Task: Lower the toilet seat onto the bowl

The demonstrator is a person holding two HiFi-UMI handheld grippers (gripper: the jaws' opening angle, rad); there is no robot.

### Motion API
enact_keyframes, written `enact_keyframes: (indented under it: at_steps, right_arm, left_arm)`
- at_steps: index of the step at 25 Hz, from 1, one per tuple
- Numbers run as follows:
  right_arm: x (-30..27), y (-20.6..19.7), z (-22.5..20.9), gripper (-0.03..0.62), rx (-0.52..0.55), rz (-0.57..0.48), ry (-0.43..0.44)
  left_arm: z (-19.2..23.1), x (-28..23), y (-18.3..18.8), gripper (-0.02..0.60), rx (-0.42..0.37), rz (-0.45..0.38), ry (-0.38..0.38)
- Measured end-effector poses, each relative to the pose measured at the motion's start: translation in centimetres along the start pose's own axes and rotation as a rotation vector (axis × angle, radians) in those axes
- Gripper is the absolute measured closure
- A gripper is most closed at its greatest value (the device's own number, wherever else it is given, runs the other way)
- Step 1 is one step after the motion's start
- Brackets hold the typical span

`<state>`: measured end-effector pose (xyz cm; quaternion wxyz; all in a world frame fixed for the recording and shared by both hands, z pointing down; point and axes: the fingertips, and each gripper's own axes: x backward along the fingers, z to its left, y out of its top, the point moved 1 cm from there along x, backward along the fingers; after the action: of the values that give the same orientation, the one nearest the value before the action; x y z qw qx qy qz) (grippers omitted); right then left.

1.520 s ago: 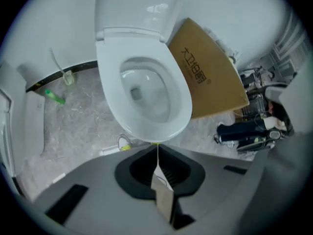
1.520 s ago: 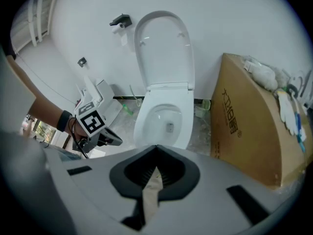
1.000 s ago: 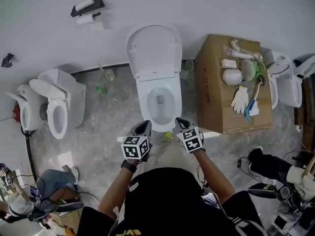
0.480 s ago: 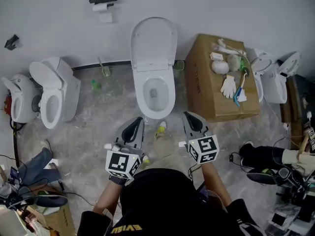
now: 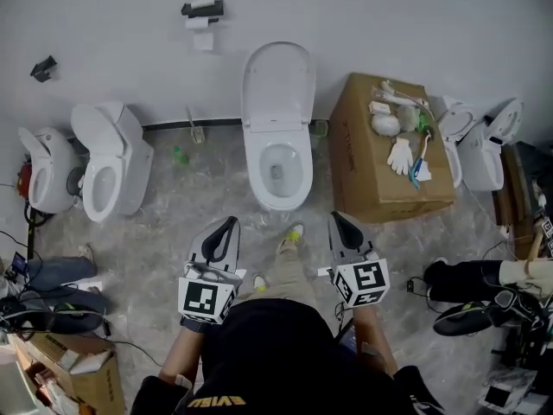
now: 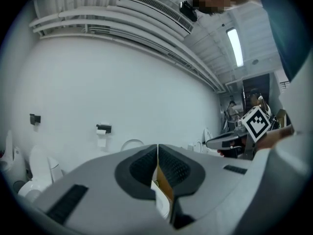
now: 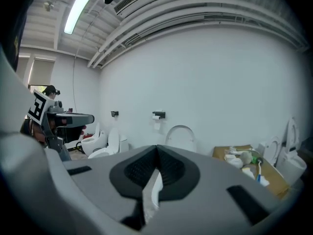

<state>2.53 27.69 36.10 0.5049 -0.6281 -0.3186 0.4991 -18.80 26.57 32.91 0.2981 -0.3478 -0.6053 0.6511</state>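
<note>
Toilet seat (image 5: 276, 80) raised against wall (image 5: 406, 15). My left gripper (image 5: 226, 222), right gripper (image 5: 337, 217): jaws closed, empty. Ceiling light (image 7: 76, 14): gripper views only.

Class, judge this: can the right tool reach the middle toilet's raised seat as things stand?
Probably not yet: the right tool hangs short of the bowl, and the raised seat leans at the wall. Only floor lies between.

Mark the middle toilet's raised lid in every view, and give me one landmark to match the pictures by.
Head view: the raised lid stands at top centre.
Left gripper view: it is a white arc, low and just left of centre.
Right gripper view: it is a white arc, just right of centre.
Shared landmark: the black toilet-paper holder, up and left of the lid in all three.
</note>
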Motion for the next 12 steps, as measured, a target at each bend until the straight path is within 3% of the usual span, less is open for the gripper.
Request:
enact_keyframes:
  at_steps: [6,12]
  right_arm:
    - [2.8,0.6,1.7,0.6,0.013,-0.023,-0.036]
    - [4.8,0.6,2.1,0.6,0.037,0.023,-0.07]
  left_arm:
    - [0.3,1.6,-0.8,0.563,0.067,-0.017,-0.027]
    - [-2.2,1.6,0.2,0.563,0.045,-0.028,-0.102]
